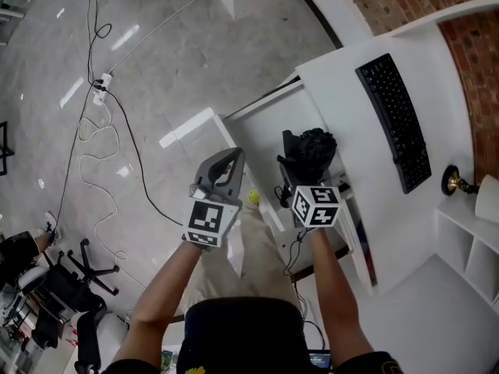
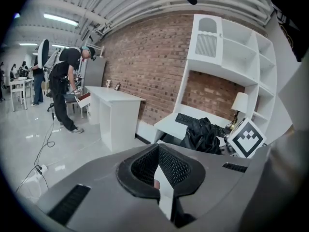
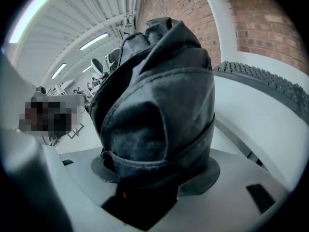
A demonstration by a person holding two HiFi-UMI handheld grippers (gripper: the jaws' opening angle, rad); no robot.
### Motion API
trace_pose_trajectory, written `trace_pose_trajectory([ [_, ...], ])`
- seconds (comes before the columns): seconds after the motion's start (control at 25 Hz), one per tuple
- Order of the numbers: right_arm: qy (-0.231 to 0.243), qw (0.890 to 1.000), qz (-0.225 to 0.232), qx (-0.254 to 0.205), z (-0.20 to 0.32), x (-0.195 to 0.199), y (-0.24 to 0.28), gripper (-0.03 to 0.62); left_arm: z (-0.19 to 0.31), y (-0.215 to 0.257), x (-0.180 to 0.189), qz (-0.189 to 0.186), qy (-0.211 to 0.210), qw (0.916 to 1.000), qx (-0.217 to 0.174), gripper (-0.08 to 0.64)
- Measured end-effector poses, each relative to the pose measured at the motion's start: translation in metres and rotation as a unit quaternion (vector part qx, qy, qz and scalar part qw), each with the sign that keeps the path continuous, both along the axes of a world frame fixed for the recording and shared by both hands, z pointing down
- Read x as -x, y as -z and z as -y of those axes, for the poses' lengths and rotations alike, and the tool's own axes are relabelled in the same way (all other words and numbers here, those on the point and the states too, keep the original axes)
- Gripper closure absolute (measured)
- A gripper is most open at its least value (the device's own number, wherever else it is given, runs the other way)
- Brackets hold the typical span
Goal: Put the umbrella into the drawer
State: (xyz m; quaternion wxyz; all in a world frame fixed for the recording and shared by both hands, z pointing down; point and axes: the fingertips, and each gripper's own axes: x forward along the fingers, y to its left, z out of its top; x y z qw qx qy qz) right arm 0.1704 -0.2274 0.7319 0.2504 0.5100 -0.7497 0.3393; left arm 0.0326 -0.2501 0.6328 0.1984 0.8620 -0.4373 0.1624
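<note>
A folded black umbrella (image 1: 309,153) stands up out of my right gripper (image 1: 310,176), which is shut on its lower end. In the right gripper view the umbrella (image 3: 159,105) fills the middle and hides the jaw tips. It hangs at the near left corner of the white desk (image 1: 351,92), over a white pulled-out part (image 1: 261,107) below the top; I cannot tell if that is the drawer. My left gripper (image 1: 231,159) is just left of the umbrella, shut with nothing in it. From the left gripper view the umbrella (image 2: 203,134) shows ahead to the right.
A black keyboard (image 1: 396,119) lies on the desk, with a lamp base (image 1: 456,181) and white shelves (image 1: 468,248) to the right. Cables (image 1: 101,154) and a power strip (image 1: 101,88) lie on the floor at left, near an office chair (image 1: 70,283). A person (image 2: 65,88) bends over a far table.
</note>
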Motion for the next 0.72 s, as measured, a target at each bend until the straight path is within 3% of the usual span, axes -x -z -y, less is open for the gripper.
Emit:
trace_pose_trajectory([
  [0.2,-0.006,0.999,-0.005,0.044,0.0,0.002,-0.043,0.318,-0.006,-0.014,-0.012,0.013,-0.041,0.9991,-0.002,0.545],
  [0.72,-0.017,0.996,-0.015,0.085,0.0,0.006,-0.102,0.318,-0.004,-0.05,-0.019,-0.004,0.01,0.9988,0.049,0.545],
])
